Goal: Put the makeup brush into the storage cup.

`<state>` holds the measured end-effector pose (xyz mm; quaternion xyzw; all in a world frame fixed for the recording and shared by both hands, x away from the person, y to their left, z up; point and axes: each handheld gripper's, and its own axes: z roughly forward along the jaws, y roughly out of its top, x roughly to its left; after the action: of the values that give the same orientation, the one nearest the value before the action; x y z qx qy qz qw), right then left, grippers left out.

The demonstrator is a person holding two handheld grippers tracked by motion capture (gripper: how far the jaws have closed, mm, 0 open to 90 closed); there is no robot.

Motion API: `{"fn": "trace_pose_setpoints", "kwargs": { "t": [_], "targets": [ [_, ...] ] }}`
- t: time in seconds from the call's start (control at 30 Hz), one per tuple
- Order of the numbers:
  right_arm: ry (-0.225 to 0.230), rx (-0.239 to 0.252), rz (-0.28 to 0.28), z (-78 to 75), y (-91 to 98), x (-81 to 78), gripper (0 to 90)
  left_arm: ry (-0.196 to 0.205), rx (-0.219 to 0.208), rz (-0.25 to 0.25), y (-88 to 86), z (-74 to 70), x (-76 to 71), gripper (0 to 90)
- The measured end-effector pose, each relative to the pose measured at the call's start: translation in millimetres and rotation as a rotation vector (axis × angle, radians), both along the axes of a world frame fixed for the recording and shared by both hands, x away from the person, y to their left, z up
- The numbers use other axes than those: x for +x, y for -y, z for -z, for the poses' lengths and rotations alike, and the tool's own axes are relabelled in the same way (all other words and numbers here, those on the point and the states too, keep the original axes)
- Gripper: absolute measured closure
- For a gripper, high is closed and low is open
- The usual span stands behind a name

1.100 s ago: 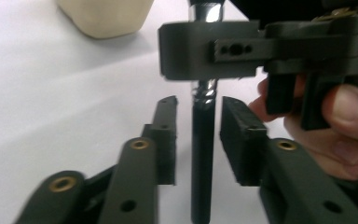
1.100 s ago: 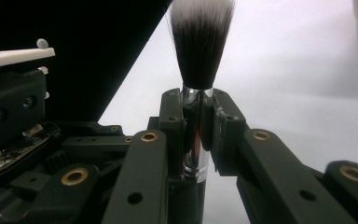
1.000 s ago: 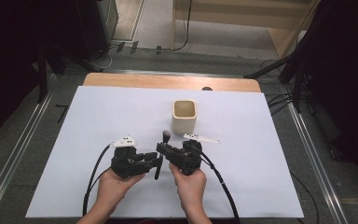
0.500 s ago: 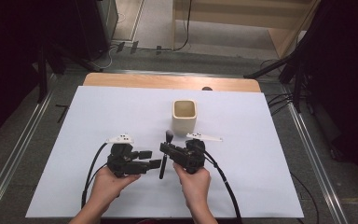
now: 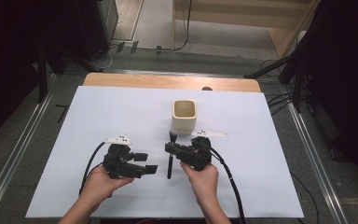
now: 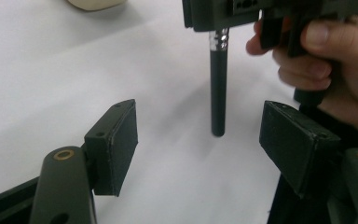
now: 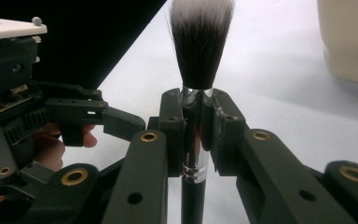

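Note:
A black makeup brush [image 5: 169, 163] with a silver ferrule and white-tipped bristles [image 7: 199, 42] stands between the two grippers. My right gripper [image 7: 196, 121] is shut on the ferrule, and it also appears in the high view [image 5: 171, 149]. The black handle [image 6: 218, 88] hangs below the right gripper with its end near the white table. My left gripper [image 6: 203, 121] is open, its jaws having just been opening. The handle stands beyond its pads, untouched. In the high view my left gripper [image 5: 147, 163] sits left of the brush, a small gap away.
A beige square cup [image 5: 184, 115] stands upright behind the grippers, mid-table, and shows at the upper right in the right gripper view [image 7: 349, 37]. The white sheet [image 5: 98, 116] covers the table, with a wooden edge [image 5: 168, 81] at the back. Cables trail from both grippers toward the person.
The left gripper's jaws have opened and let go of the brush handle, and that gripper has drawn back to the left. The right gripper still holds the brush in place.

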<state>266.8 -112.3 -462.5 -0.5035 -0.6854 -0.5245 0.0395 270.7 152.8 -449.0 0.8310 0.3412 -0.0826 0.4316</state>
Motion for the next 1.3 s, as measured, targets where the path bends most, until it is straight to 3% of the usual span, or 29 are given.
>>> {"fn": "trace_pose_setpoints", "kwargs": {
  "t": [0.23, 0.3, 0.47, 0.87, 1.0, 1.13, 1.3],
  "targets": [
    [0.015, -0.003, -0.047, -0.6, 7.0, 2.2, 77.9, 0.004, 0.012, 0.025, -6.8, -0.2, -0.5, 29.2],
    [0.005, 0.023, -0.065, -0.9, 10.1, 4.1, 77.9, 0.003, 0.011, 0.03, -8.8, -0.2, -0.1, 29.4],
    [0.025, -0.016, -0.086, -5.6, 15.5, 6.4, 77.9, 0.02, 0.024, 0.051, -13.8, 0.4, 0.3, 29.5],
    [0.084, -0.095, -0.099, -17.4, 25.6, 9.7, 77.9, 0.114, 0.071, 0.062, -23.5, 2.2, -3.3, 30.0],
    [0.095, -0.11, -0.1, -19.1, 27.3, 10.3, 77.9, 0.128, 0.081, 0.062, -26.3, 2.7, -3.9, 29.9],
    [0.109, -0.133, -0.107, -21.0, 28.6, 11.0, 77.9, 0.187, 0.117, 0.069, -29.0, 4.1, -6.0, 30.0],
    [0.116, -0.13, -0.1, -23.0, 31.0, 11.2, 77.8, 0.228, 0.139, 0.075, -34.0, 4.5, -8.4, 30.0]
  ]
}}
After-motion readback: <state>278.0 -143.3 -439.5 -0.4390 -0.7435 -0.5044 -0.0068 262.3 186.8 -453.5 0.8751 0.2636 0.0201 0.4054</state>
